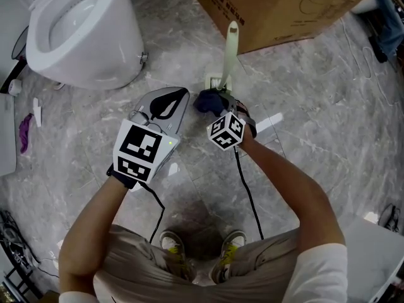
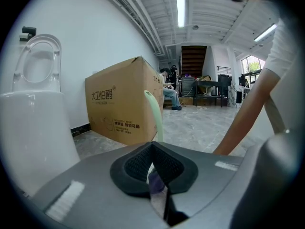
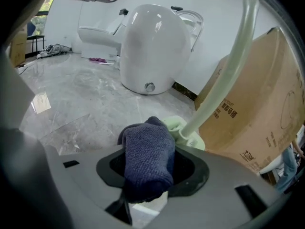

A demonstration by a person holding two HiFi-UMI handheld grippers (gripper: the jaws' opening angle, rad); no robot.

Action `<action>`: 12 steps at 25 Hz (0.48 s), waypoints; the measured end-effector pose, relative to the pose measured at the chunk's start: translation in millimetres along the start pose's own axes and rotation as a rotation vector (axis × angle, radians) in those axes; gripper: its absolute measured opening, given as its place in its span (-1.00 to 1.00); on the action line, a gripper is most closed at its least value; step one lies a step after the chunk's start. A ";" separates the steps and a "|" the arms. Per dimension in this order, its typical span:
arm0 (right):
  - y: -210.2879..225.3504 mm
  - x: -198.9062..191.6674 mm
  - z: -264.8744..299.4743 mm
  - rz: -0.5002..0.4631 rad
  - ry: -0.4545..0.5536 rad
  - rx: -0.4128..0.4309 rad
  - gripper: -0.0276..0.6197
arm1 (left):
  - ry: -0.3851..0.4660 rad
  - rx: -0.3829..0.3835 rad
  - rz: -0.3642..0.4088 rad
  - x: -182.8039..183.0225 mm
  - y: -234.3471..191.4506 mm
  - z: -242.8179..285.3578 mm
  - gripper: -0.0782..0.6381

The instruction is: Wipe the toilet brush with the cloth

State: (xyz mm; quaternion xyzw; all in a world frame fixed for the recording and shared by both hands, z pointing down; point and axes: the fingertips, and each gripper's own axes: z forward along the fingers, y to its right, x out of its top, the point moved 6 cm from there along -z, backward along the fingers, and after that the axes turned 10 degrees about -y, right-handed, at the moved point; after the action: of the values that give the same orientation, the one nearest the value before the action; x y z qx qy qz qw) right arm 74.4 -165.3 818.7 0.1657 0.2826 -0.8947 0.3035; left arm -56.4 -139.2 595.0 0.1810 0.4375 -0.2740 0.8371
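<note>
The toilet brush stands upright in its pale green holder (image 1: 216,81) on the marble floor, its pale green handle (image 1: 231,46) rising in front of the cardboard box. My right gripper (image 1: 218,105) is shut on a dark blue cloth (image 1: 207,101), which is bunched right against the holder's base. In the right gripper view the cloth (image 3: 147,160) fills the jaws and touches the holder (image 3: 183,131), while the handle (image 3: 228,66) slants up to the right. My left gripper (image 1: 180,96) hangs just left of the cloth, shut with nothing in it. The handle (image 2: 155,113) shows beyond its jaws.
A white toilet (image 1: 82,30) stands at the upper left and a large cardboard box (image 1: 278,8) is behind the brush. A purple rag (image 1: 24,132) lies at the far left and a white slip (image 1: 271,122) sits right of the grippers. Cables trail over the floor.
</note>
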 end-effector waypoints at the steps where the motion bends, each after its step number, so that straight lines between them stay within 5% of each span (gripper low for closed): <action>1: 2.6 2.7 -0.5 0.016 0.011 -0.010 -0.34 | -0.001 0.001 0.000 -0.2 -0.6 -0.3 -0.78; 12: 16.6 -1.5 4.2 0.096 -0.014 -0.051 -0.35 | -0.001 0.002 -0.016 -0.7 -4.0 1.5 -0.78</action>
State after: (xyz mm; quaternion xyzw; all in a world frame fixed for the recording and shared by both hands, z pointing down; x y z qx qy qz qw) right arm 85.5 -178.1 816.0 0.1649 0.2948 -0.8728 0.3522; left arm -58.3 -142.9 596.2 0.1781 0.4383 -0.2811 0.8349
